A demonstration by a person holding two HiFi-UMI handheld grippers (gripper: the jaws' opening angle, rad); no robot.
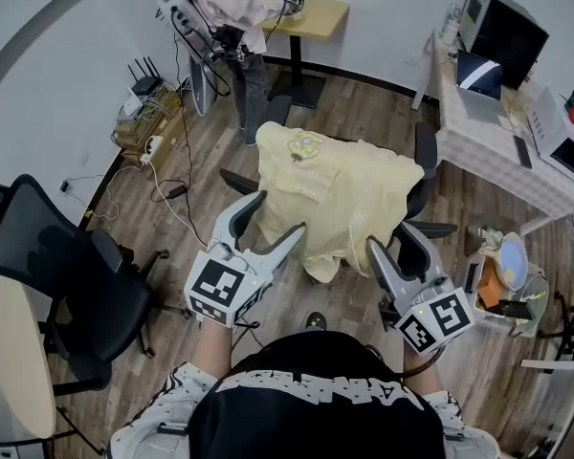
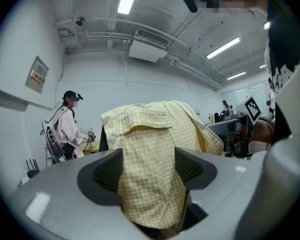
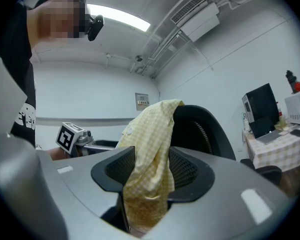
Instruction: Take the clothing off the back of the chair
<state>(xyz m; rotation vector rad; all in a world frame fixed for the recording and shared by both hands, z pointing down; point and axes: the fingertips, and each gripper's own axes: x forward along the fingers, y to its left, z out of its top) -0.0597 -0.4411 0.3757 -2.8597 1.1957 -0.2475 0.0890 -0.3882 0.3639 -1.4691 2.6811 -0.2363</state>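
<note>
A pale yellow checked shirt (image 1: pixel 335 189) hangs over the back of a black office chair (image 1: pixel 426 156) in the middle of the room, its hem drooping toward me. My left gripper (image 1: pixel 277 213) is held open just left of that hem. My right gripper (image 1: pixel 392 239) is open at the shirt's near right edge. In the left gripper view the shirt (image 2: pixel 150 149) fills the gap between the wide jaws of the gripper (image 2: pixel 147 161), pads not pressing on it. In the right gripper view the shirt (image 3: pixel 150 154) hangs loose between the spread jaws of the gripper (image 3: pixel 152 161), with the chair back (image 3: pixel 205 129) behind.
Another black office chair (image 1: pixel 77 275) stands at the left. A desk (image 1: pixel 488 151) with a laptop and monitor runs along the right, a bin (image 1: pixel 502 275) beside it. Cables and a router (image 1: pixel 148 113) lie by the far wall. A person (image 1: pixel 230 17) stands at the back.
</note>
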